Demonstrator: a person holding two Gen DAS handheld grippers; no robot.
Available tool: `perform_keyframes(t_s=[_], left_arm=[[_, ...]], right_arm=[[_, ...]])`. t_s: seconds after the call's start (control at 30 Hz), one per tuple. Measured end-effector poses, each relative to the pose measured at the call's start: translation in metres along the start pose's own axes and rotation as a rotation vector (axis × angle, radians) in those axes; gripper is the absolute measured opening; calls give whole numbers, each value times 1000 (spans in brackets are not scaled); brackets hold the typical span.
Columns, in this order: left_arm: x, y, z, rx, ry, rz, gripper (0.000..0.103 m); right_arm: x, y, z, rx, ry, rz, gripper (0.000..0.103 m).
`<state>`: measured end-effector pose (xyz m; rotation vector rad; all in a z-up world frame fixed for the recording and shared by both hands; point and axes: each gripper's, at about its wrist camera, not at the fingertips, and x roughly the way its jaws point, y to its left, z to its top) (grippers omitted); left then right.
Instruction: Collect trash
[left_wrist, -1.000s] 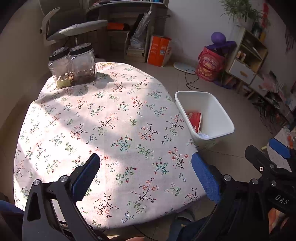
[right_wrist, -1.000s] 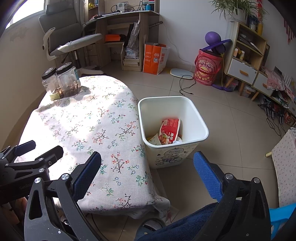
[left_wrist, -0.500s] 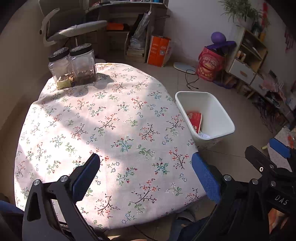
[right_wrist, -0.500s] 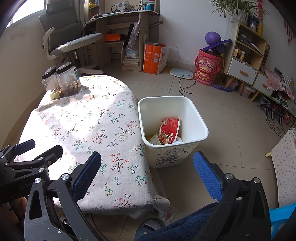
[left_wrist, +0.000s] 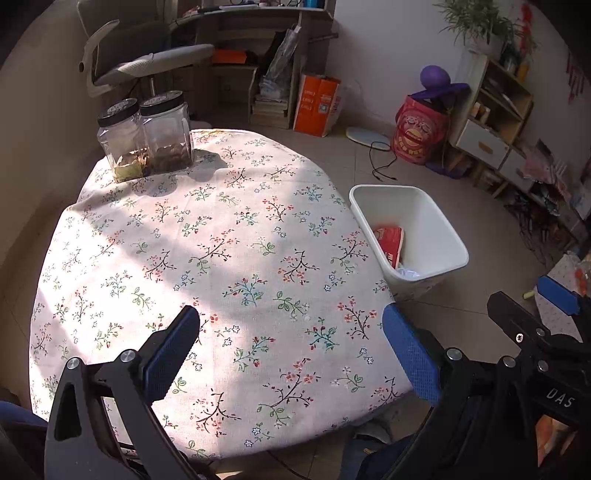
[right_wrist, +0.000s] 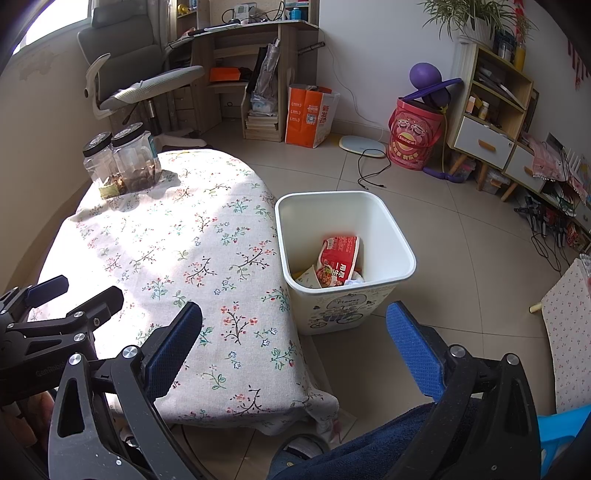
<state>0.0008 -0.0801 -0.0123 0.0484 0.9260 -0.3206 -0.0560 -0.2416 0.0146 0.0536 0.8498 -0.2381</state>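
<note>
A white trash bin stands on the floor at the table's right edge; it also shows in the left wrist view. Inside it lie a red snack packet, also visible in the left wrist view, and some crumpled white paper. My left gripper is open and empty above the near part of the floral tablecloth. My right gripper is open and empty, held above the table's right corner, near the bin.
Two clear jars with black lids stand at the table's far left corner. An office chair, desk, orange bag, red bucket and shelf unit line the back of the room. Cables lie on the tiled floor.
</note>
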Motion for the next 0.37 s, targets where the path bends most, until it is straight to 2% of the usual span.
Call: perform_keyframes(t_s=[0.37], left_arm=[[-1,-1,0,8,-3,5,96]], right_arm=[[0,0,0,-1,0,0,96]])
